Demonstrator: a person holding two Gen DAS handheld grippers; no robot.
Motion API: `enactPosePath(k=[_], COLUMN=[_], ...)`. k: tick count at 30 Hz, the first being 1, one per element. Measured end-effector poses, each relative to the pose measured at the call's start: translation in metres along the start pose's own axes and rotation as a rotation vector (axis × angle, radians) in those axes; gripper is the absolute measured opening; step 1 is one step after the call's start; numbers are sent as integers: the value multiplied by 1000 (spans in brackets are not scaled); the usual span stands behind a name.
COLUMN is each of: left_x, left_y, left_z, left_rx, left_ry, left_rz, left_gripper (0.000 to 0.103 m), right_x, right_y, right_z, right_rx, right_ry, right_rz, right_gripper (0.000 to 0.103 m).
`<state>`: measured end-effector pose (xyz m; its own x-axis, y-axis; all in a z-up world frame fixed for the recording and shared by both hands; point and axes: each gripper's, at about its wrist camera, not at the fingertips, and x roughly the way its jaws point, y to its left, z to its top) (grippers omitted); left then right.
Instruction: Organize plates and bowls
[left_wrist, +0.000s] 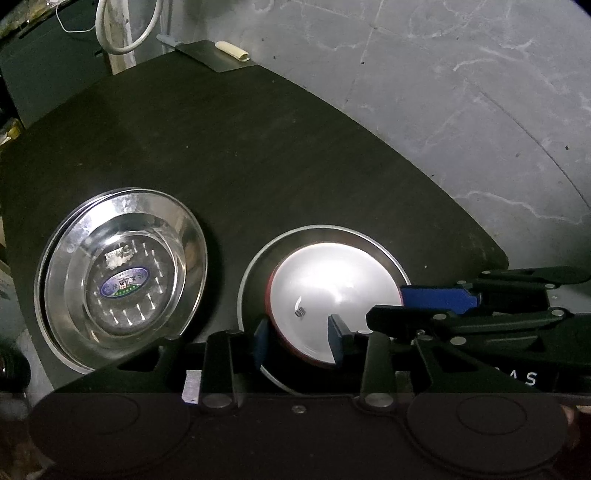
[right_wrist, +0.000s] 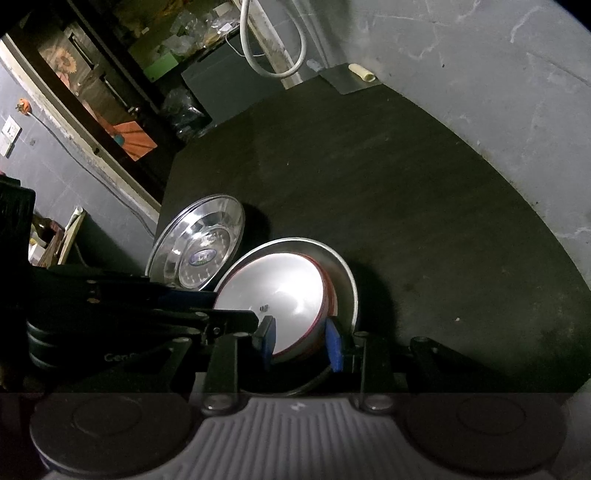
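Already the white bowl (left_wrist: 332, 295) sits in a steel plate (left_wrist: 251, 273) at lower centre; left gripper (left_wrist: 301, 341) and right gripper (right_wrist: 301, 343) straddle its rim, grip uncertain. Steel dishes (left_wrist: 122, 273) are stacked left; little remains, probably.

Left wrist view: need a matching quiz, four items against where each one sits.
Items:
1. white bowl
2. glass bowl
3. cream roll
4. white hose

Places:
A. on the metal sheet at the far table corner
B. looped beyond the table
C. in the single steel plate
D. on the plate stack at left

Pairs: 1-C, 2-D, 3-A, 4-B
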<state>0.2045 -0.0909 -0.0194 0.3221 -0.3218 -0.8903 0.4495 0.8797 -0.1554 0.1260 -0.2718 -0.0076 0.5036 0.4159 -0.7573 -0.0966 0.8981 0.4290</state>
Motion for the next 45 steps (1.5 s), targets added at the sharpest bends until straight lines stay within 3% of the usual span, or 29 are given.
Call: enactPosePath(k=[6, 15, 17, 22, 25, 27, 28, 31, 38, 45], left_x=[-5, -19, -21, -25, -25, -26, -27, -30, -36, -29], left_y=[0, 5, 6, 5, 5, 6, 7, 11, 20, 26], left_z=[-1, -1, 0, 0, 0, 0, -1, -4, -15, -25], left_rx=[-2, -27, -35, -48, -55, -71, -83, -132, -227, -292], left_ry=[-14, -56, -59, -68, -72, -77, -80, -101, -149, -89], left_rz=[8, 55, 77, 100, 114, 113, 106, 99, 130, 209], left_gripper=[43, 67, 77, 81, 87, 89, 90, 101, 102, 102], right_x=[-3, -9, -11, -15, -18, -20, -21, -24, -25, -19], right_y=[-1, -4, -5, -9, -12, -14, -16, -22, -33, -41], right_z=[1, 3, 3, 3, 3, 3, 3, 4, 4, 2], right_rx=[1, -5, -1, 3, 4, 5, 6, 20, 28, 25], right_ry=[-15, -40, -46, -62, -74, -85, -91, -106, -115, -78], right_rz=[4, 10, 8, 4, -1, -9, -13, -19, -67, -158], right_gripper=[35, 41, 43, 59, 73, 89, 91, 99, 103, 103])
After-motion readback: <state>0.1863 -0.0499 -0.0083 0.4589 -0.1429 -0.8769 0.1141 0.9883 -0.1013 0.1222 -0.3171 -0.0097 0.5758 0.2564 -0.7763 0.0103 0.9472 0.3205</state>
